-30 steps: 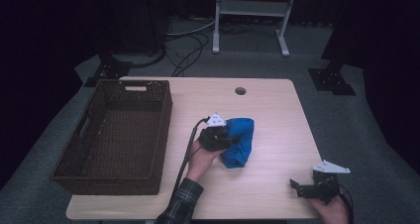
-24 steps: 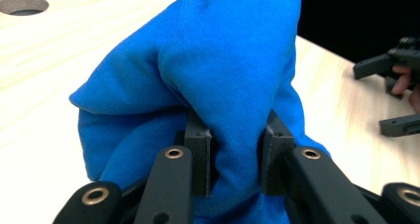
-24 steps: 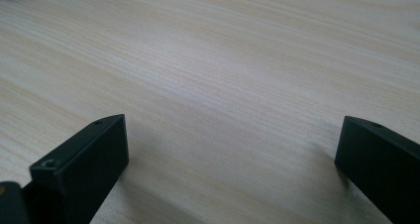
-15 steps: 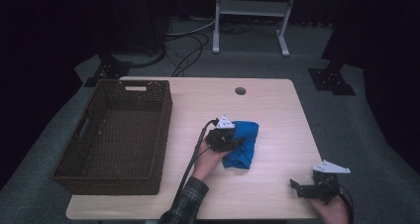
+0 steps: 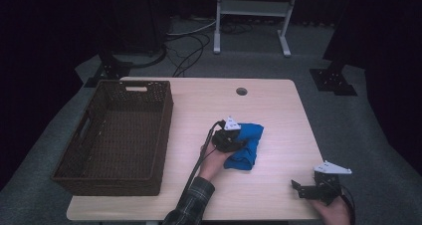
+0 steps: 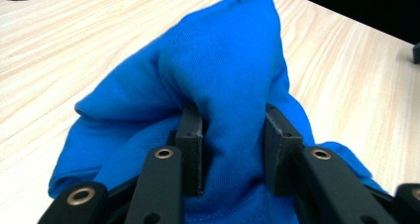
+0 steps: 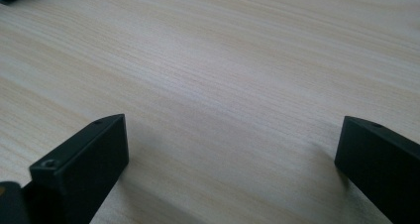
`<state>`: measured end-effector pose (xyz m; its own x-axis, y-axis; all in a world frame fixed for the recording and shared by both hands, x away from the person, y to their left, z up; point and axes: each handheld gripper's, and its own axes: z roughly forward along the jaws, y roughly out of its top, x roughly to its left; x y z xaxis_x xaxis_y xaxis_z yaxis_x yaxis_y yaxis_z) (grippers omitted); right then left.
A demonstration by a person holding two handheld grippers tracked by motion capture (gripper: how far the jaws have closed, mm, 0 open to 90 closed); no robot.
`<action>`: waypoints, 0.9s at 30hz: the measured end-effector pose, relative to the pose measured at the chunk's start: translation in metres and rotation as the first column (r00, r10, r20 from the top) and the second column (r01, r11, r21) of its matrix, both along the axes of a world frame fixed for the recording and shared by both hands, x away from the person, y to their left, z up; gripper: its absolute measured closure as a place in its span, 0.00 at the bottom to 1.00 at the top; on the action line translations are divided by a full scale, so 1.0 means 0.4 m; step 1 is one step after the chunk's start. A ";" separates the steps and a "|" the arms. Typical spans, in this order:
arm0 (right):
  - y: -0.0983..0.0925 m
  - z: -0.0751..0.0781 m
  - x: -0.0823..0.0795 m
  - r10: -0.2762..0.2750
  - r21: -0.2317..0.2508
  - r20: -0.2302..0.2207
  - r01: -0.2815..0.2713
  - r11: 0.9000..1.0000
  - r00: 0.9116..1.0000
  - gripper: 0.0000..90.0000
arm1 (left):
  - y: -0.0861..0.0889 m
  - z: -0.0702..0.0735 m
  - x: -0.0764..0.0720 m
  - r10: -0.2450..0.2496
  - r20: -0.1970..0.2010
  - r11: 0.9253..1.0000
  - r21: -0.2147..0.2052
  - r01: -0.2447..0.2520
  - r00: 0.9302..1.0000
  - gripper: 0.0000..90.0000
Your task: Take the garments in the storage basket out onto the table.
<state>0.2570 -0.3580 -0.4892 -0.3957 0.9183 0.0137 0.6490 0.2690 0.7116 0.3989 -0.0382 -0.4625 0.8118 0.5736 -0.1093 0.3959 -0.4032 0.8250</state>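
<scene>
A crumpled blue cloth point(image 5: 247, 146) lies on the wooden table point(image 5: 278, 115), right of centre. My left gripper point(image 5: 238, 145) is at its left side, held by a hand in a plaid sleeve. In the left gripper view a raised fold of the blue cloth point(image 6: 223, 70) fills the gap of the left gripper point(image 6: 233, 135), and both pads touch it. The jaws have just been opening, with the cloth still between them. My right gripper point(image 5: 297, 187) rests at the table's near right corner. In the right gripper view the right gripper point(image 7: 233, 149) stands open over bare wood.
A dark wicker basket point(image 5: 164, 130) takes up the left side of the table. A round cable hole point(image 5: 242, 91) sits near the far edge. Beyond the table are a metal stand point(image 5: 251, 16) and cables on grey floor.
My left gripper and the blue cloth have shifted a little to the right, and the cloth sits lower on the table. The right gripper has stayed put.
</scene>
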 end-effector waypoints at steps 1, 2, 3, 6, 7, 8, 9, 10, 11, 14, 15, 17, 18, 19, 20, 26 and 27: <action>0.000 0.000 0.000 0.000 0.000 0.000 0.000 1.000 1.000 0.00 | -0.002 -0.002 0.003 -0.001 -0.001 1.000 0.000 0.001 1.000 0.73; 0.000 0.000 0.000 0.000 0.000 0.000 0.000 1.000 1.000 0.00 | -0.004 -0.004 0.005 -0.001 -0.001 1.000 -0.001 0.001 1.000 0.73; 0.000 0.000 0.000 0.000 0.000 0.000 0.000 1.000 1.000 0.00 | -0.006 -0.006 0.007 0.000 0.000 1.000 -0.002 0.000 1.000 0.72; 0.000 0.000 0.000 0.000 0.000 0.000 0.000 1.000 1.000 0.00 | -0.009 -0.014 0.010 0.004 -0.002 1.000 -0.010 -0.004 1.000 0.70; 0.000 0.000 0.000 0.000 0.000 0.000 0.000 1.000 1.000 0.00 | -0.009 -0.018 0.009 0.006 0.002 1.000 -0.016 -0.006 1.000 0.69; 0.000 0.000 0.000 0.001 0.000 0.000 -0.001 1.000 1.000 0.00 | -0.009 -0.021 0.009 0.008 0.004 1.000 -0.021 -0.008 1.000 0.69; 0.000 0.000 0.000 0.001 0.000 0.000 -0.001 1.000 1.000 0.00 | -0.009 -0.024 0.009 0.011 0.004 1.000 -0.024 -0.011 1.000 0.68; 0.000 0.000 0.000 0.001 0.000 -0.001 -0.001 1.000 1.000 0.00 | -0.010 -0.027 0.009 0.014 0.007 1.000 -0.026 -0.014 1.000 0.67; 0.000 0.000 0.000 0.002 0.000 -0.001 -0.002 1.000 1.000 0.00 | -0.011 -0.029 0.008 0.015 0.012 1.000 -0.028 -0.014 1.000 0.66; 0.000 0.000 0.000 0.002 0.000 0.000 -0.002 1.000 1.000 0.00 | -0.010 -0.030 0.006 0.020 0.026 0.999 -0.034 -0.019 0.999 0.62; 0.000 0.000 0.000 0.002 0.000 0.000 -0.002 1.000 1.000 0.00 | -0.010 -0.030 0.005 0.021 0.030 0.999 -0.037 -0.020 0.999 0.59; 0.000 0.000 0.000 0.002 0.000 0.000 -0.002 1.000 1.000 0.00 | -0.011 -0.031 0.003 0.021 0.036 0.999 -0.043 -0.020 0.999 0.55; 0.000 0.000 -0.001 0.002 0.000 0.000 -0.002 1.000 1.000 0.00 | -0.011 -0.032 0.002 0.020 0.040 0.999 -0.042 -0.019 0.999 0.53; 0.000 0.000 -0.001 0.002 0.000 0.000 -0.002 1.000 1.000 0.00 | -0.011 -0.032 0.001 0.019 0.043 0.999 -0.046 -0.017 0.999 0.51; 0.000 0.000 -0.001 0.002 0.000 0.000 -0.002 1.000 1.000 0.00 | -0.011 -0.032 0.001 0.017 0.044 0.999 -0.050 -0.015 0.999 0.49; 0.001 0.000 -0.001 0.002 0.000 0.000 -0.002 1.000 1.000 0.00 | -0.009 -0.032 -0.002 0.014 0.060 0.997 -0.076 -0.009 0.998 0.36; 0.001 0.000 -0.001 0.002 0.000 0.000 -0.002 1.000 1.000 0.00 | -0.009 -0.032 -0.003 0.019 0.066 0.997 -0.072 -0.014 0.998 0.33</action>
<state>0.2568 -0.3578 -0.4893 -0.3975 0.9175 0.0137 0.6486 0.2704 0.7115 0.3977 -0.0418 -0.4752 0.8091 0.5797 -0.0963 0.3449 -0.3358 0.8765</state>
